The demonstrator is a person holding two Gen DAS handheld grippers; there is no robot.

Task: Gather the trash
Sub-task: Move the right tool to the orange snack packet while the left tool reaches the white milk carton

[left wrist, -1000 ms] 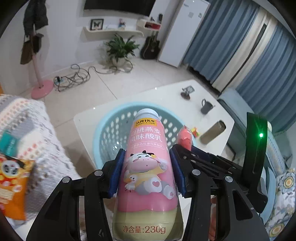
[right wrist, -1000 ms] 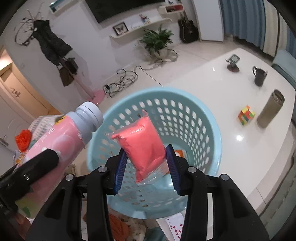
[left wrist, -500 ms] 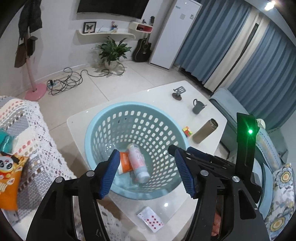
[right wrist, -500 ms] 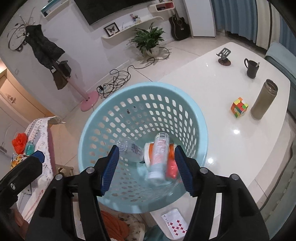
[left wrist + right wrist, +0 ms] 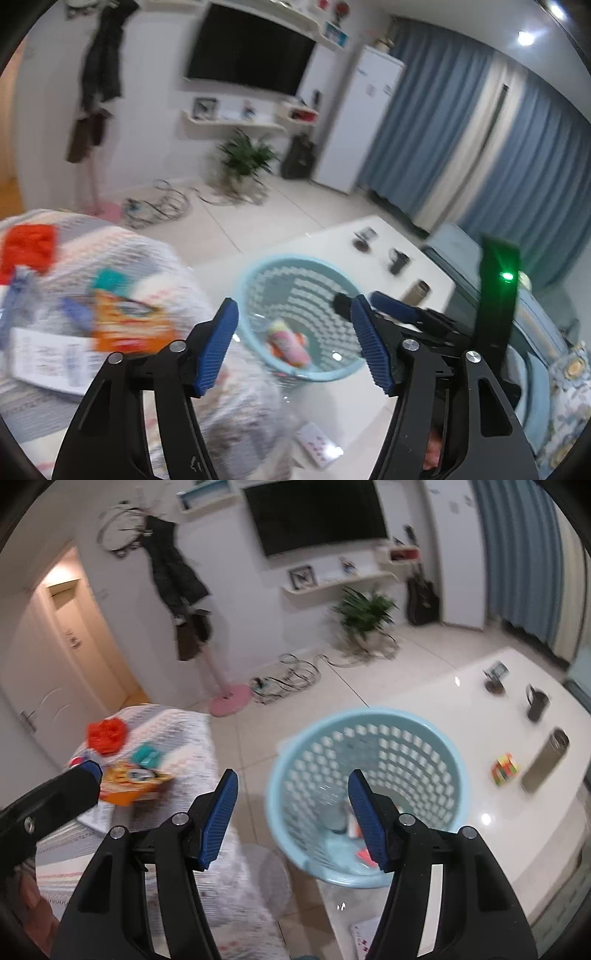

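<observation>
One blue basket on white table. One pink bottle lying inside basket, among other blurry trash. Left of basket: one orange snack bag, one red lump, both on cloth. Right of basket: one cube, one flask, one mug. Two grippers, left gripper and right gripper, both spread wide, holding nothing, above basket. Bottle well beyond left fingers, not touching.

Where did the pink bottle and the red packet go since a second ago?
Both were let go into the blue basket. The pink bottle now lies inside it; the red packet is not clearly seen. The left gripper and right gripper are open, empty, and have swung toward the couch. The basket stayed on the white table.
</observation>
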